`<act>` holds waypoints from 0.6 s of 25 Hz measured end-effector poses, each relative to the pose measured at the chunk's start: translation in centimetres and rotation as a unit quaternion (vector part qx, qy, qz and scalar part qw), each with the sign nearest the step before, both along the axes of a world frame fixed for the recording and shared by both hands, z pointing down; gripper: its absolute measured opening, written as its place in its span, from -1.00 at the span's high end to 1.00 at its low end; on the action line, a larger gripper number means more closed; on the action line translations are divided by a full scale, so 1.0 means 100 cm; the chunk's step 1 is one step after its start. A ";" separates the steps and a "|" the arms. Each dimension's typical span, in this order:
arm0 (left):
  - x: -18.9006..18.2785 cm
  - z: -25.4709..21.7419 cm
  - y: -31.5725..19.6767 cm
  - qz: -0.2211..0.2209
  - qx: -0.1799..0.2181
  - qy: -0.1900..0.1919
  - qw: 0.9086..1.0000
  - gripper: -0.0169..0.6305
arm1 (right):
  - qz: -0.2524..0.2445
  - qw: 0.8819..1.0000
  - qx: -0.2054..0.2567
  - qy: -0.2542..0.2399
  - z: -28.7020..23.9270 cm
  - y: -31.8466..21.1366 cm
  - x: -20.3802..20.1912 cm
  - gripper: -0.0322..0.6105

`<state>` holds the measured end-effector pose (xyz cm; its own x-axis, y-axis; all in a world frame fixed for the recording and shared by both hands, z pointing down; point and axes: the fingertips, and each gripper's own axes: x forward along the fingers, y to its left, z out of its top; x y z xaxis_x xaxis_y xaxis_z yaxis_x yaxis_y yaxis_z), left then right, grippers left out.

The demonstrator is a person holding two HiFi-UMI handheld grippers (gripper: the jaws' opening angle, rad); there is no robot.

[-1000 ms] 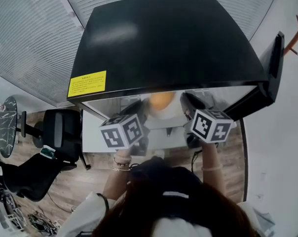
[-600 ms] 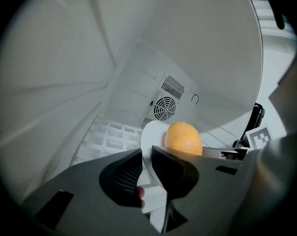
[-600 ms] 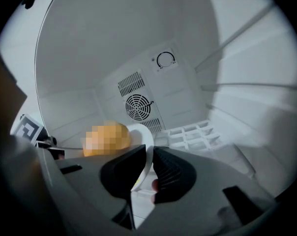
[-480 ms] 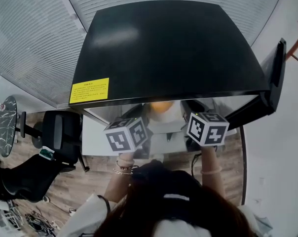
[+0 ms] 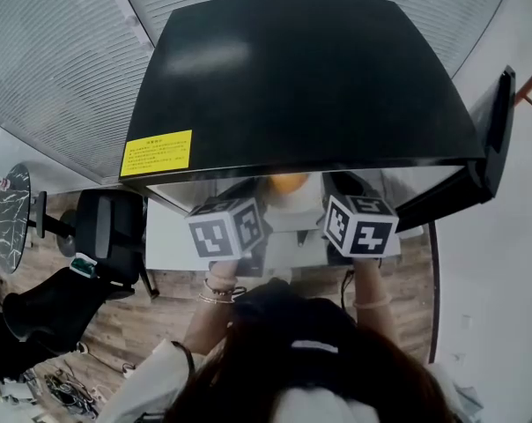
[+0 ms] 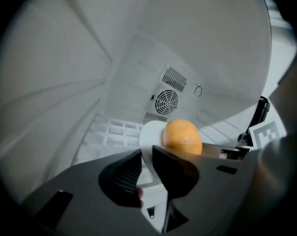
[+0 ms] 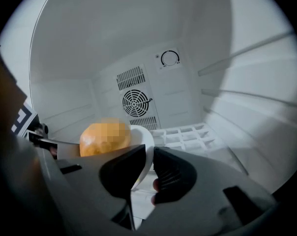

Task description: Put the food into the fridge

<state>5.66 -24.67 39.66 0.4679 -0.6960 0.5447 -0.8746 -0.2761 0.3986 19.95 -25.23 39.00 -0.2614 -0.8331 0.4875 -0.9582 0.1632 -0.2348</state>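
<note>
A round orange-yellow piece of food [image 6: 183,135] lies on a small white plate [image 6: 149,134] held inside the open fridge [image 5: 301,77]. My left gripper [image 6: 147,154] has the plate's rim between its jaws; they have just been opening a little and still sit close on the rim. My right gripper [image 7: 149,151] is shut on the opposite rim of the plate [image 7: 142,140], with the food [image 7: 104,137] to its left. In the head view the food [image 5: 288,181] shows just under the fridge's black top, between the two marker cubes [image 5: 226,227] [image 5: 361,225].
A white grid shelf [image 6: 111,134] lies below the plate, with a round fan vent [image 6: 167,101] on the back wall. The fridge door [image 5: 495,122] stands open at the right. A black office chair [image 5: 107,236] sits at the left on the wooden floor.
Both marker cubes have turned slightly, the right one more. The food shows a little less from under the fridge's top. The hands stay in about the same place.
</note>
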 end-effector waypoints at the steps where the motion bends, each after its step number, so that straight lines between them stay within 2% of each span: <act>1: 0.000 0.000 0.000 0.002 -0.002 -0.002 1.000 0.73 | 0.000 1.000 0.000 0.005 0.000 0.000 0.000 0.73; 7: -0.001 0.003 0.001 0.010 -0.012 -0.020 1.000 0.71 | 0.002 0.999 0.000 0.033 0.002 0.000 -0.001 0.73; 15: -0.001 0.004 0.002 0.013 -0.012 -0.020 1.000 0.71 | 0.000 0.999 -0.009 0.052 0.005 0.000 -0.002 0.73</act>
<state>5.52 -24.52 40.06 0.4633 -0.6705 0.5795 -0.8825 -0.2893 0.3709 19.77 -25.25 39.51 -0.2082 -0.8239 0.5271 -0.9777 0.1599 -0.1362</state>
